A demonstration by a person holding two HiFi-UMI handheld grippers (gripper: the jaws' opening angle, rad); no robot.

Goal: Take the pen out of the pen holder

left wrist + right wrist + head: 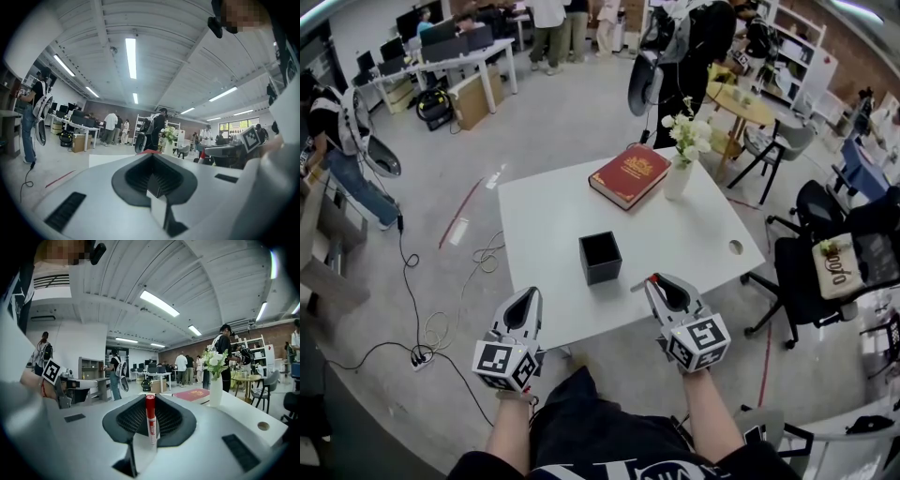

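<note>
Clamping the red pen (pixel 150 419) in the right gripper (pixel 654 279), four o'clock off the pen holder (pixel 602 273); left gripper (pixel 531 294) at eight o'clock, clenched empty.

L gripper (pixel 529 294) jaws together, R gripper (pixel 652 280) clamping (both level).
</note>
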